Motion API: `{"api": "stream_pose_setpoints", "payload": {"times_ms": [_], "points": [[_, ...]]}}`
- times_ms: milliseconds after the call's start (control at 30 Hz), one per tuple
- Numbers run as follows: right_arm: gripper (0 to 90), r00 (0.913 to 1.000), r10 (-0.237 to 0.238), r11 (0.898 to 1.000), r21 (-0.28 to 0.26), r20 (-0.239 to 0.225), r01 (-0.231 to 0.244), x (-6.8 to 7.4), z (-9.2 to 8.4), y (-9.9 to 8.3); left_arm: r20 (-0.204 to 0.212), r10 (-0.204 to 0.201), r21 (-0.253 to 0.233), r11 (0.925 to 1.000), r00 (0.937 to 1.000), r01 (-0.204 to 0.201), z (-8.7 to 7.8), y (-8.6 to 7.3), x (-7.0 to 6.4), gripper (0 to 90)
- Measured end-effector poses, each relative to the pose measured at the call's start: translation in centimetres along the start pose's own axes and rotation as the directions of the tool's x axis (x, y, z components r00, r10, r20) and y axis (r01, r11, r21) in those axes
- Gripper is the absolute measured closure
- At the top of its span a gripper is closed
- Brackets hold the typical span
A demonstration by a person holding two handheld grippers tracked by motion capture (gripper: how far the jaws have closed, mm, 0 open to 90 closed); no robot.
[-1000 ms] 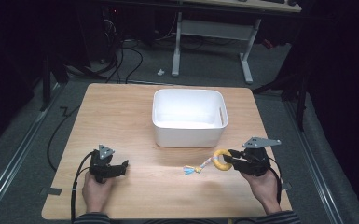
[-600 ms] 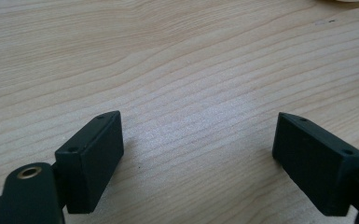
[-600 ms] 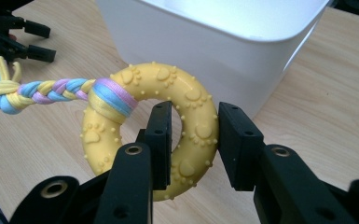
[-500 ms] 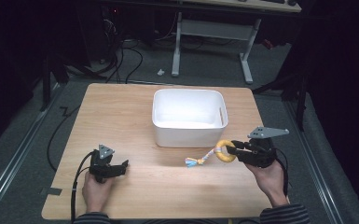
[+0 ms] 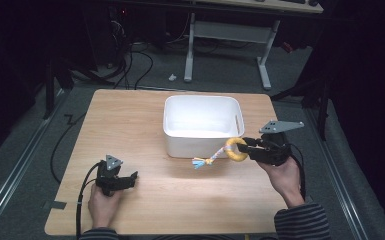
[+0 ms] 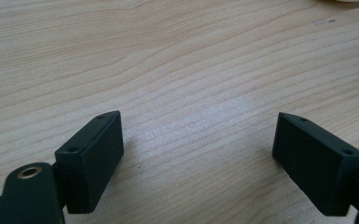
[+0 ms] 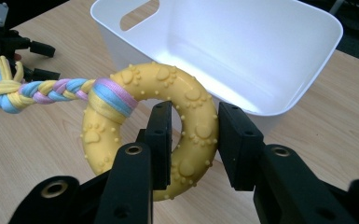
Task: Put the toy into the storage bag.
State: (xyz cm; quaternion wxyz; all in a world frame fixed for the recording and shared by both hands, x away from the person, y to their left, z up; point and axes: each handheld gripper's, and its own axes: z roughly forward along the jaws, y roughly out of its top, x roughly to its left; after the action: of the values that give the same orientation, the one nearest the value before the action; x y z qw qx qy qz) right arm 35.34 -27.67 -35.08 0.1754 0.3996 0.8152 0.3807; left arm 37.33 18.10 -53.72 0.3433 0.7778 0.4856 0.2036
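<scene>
Right gripper: clamped on the yellow ring of a rope toy, one jaw through the hole, the other on the outer rim. Ring held off the wooden table, just beside the white tub, at its near right corner. Braided rope tail knotted to the ring, hanging free. Left gripper: jaws spread wide, nothing between, well apart from the tub.

Lab; floor cables; desk frame behind
</scene>
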Motion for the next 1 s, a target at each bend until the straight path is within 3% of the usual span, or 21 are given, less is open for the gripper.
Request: {"api": "stream_pose_setpoints", "payload": {"times_ms": [600, 1000], "points": [[67.4, 0.9999, 0.011, 0.999, -0.037, 0.002, -0.011, -2.2, 0.1, 3.1, -0.001, 0.001, 0.001, 1.0, 1.0, -0.001, 0.0, 0.0, 0.0, 16.7], [67.3, 0.9997, 0.021, 0.999, -0.04, -0.012, -0.022, -3.0, 2.5, 4.4, -0.001, 0.0, 0.0, 1.0, 1.0, 0.0, 0.0, 0.0, 0.0, 16.9]]}}
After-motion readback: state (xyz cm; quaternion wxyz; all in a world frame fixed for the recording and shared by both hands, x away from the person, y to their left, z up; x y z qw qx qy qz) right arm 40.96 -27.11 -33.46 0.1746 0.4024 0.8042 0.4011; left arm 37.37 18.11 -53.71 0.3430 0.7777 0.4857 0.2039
